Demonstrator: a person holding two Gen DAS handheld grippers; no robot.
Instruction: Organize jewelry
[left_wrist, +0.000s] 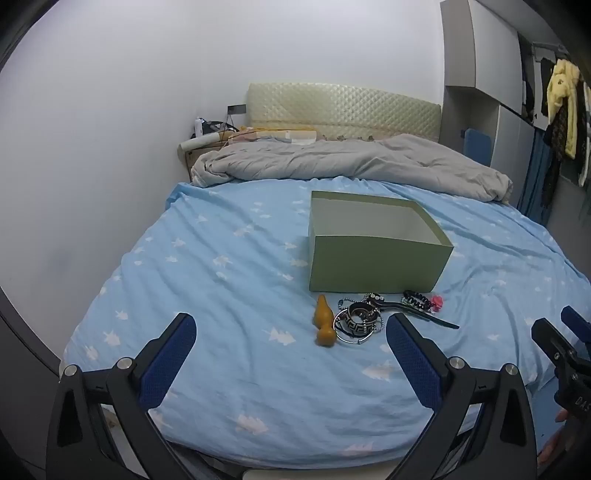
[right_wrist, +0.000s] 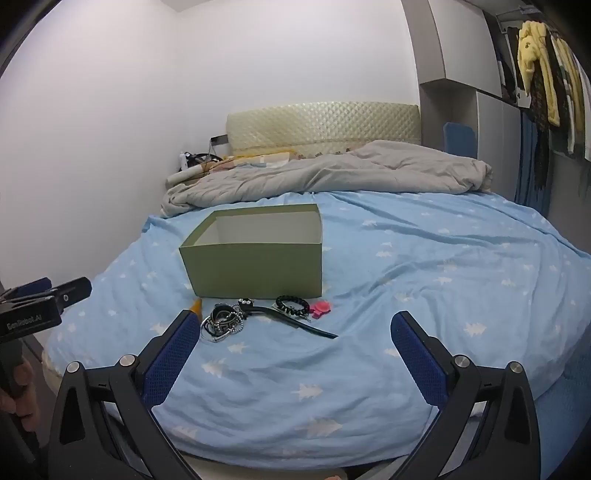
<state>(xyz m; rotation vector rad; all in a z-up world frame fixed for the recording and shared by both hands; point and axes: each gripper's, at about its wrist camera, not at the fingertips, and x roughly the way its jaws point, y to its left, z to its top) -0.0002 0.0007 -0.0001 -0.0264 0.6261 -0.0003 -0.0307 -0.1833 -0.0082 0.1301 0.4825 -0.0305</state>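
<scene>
Presently no step begun: left tongs (left_wrist: 291, 332) and right tongs (right_wrist: 295, 332) spread, empty. Jewelry pile (left_wrist: 360, 317) on bed (left_wrist: 207, 280), at box's (left_wrist: 373, 266) 6 o'clock. Next, probably: pinch a bangle, drop into box.

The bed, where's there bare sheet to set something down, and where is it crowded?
Free: the blue sheet left of the green box, the wide stretch right of it, and the strip nearest the cameras. Crowded: the jewelry pile against the box's front wall, and the grey duvet behind it.
</scene>
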